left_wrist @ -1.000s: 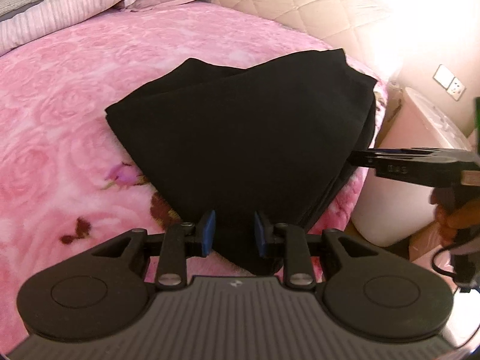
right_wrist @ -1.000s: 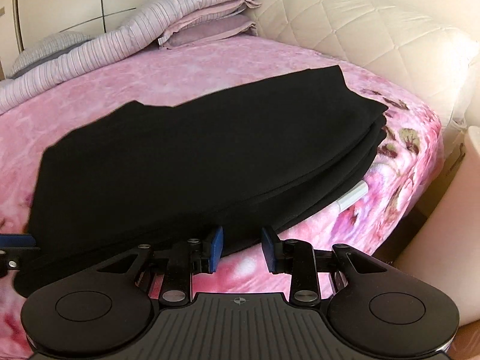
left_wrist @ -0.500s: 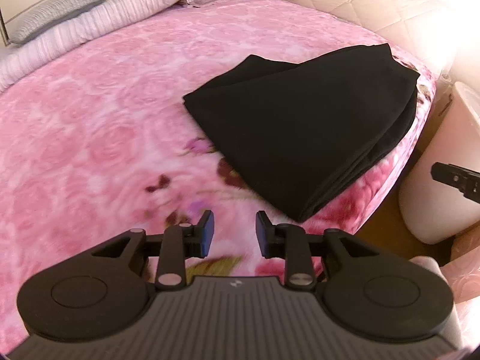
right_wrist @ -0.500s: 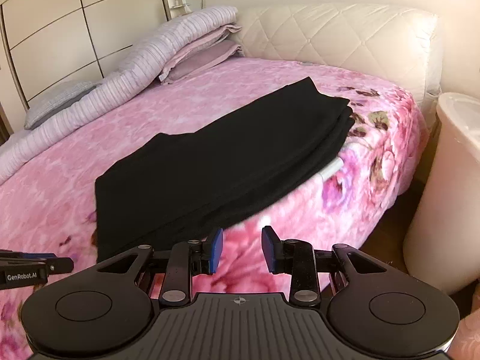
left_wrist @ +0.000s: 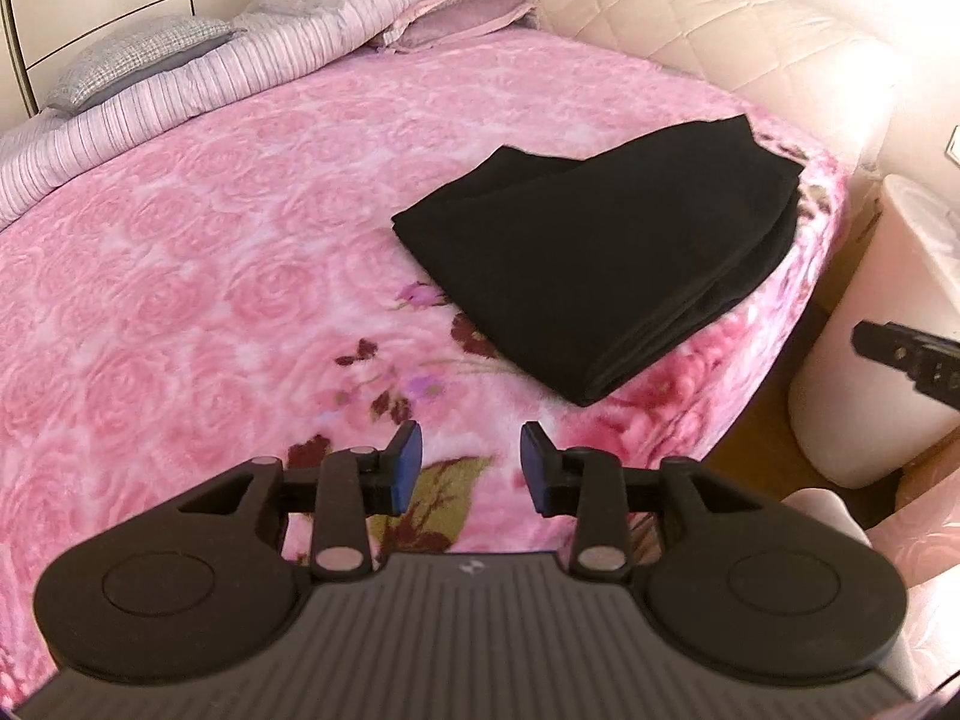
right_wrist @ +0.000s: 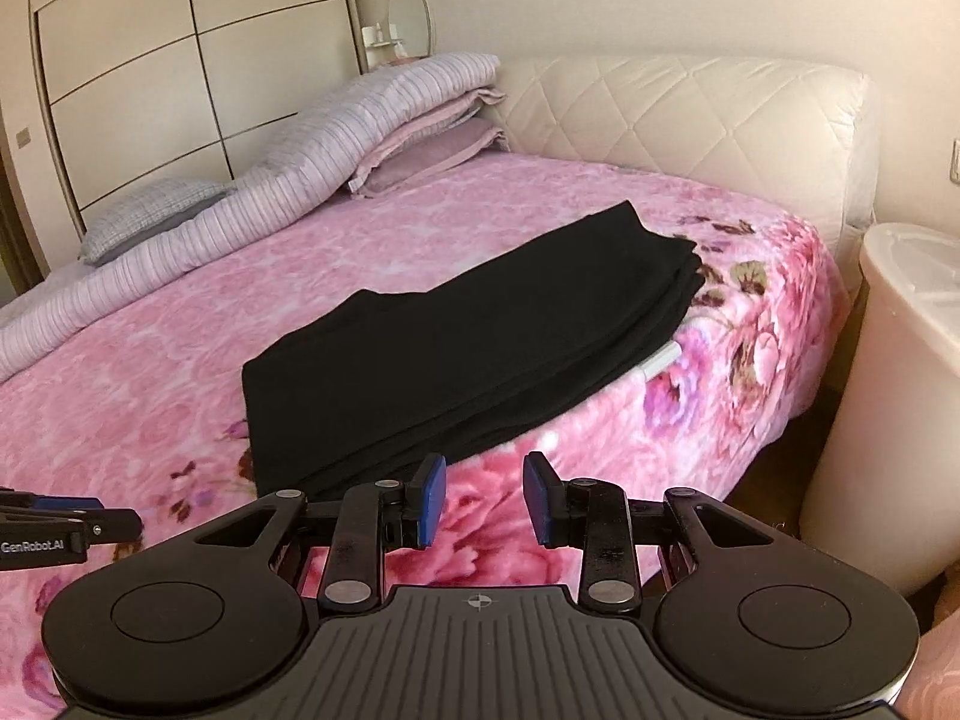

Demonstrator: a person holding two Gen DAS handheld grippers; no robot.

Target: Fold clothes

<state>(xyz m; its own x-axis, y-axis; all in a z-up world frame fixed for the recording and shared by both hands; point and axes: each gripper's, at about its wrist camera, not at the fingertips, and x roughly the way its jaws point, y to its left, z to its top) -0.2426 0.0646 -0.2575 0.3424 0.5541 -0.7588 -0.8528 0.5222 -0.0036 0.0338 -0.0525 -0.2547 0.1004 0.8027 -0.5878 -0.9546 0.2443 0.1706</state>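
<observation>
Now the folded black cloth garment (left_wrist: 600, 264) lies flat on the bed w/ the pink rose-pattern blanket (left_wrist: 180, 300), near the bed's corner beside the cream quilted headboard (right_wrist: 690, 114), one long fold running along the bed's near edge. Neither gripper touches it.

Left gripper (left_wrist: 470, 468): jaws apart, have just been opening, nothing btw them, only pink blanket behind the gap. It hangs over the bed's near edge, short of the garment's closest corner. Right gripper (right_wrist: 483, 498): jaws apart too, empty, also over the near edge, garment just beyond.

Left wrist view only: garment's near corner shown as stacked layers, plus the tip of the right gripper at the frame's right side, in front of the white round bin (left_wrist: 888, 330) next to the bed.

Right wrist view only: a small white tag (right_wrist: 660, 360) poking out from under the garment's edge on the headboard side; cream panelled wardrobe (right_wrist: 150, 72) behind the bed; oval mirror (right_wrist: 411, 15); left gripper's tip w/ printed lettering at the frame's left edge.

Both views: striped lilac folded duvet and pillows (right_wrist: 360, 120) along the bed's far edge.
</observation>
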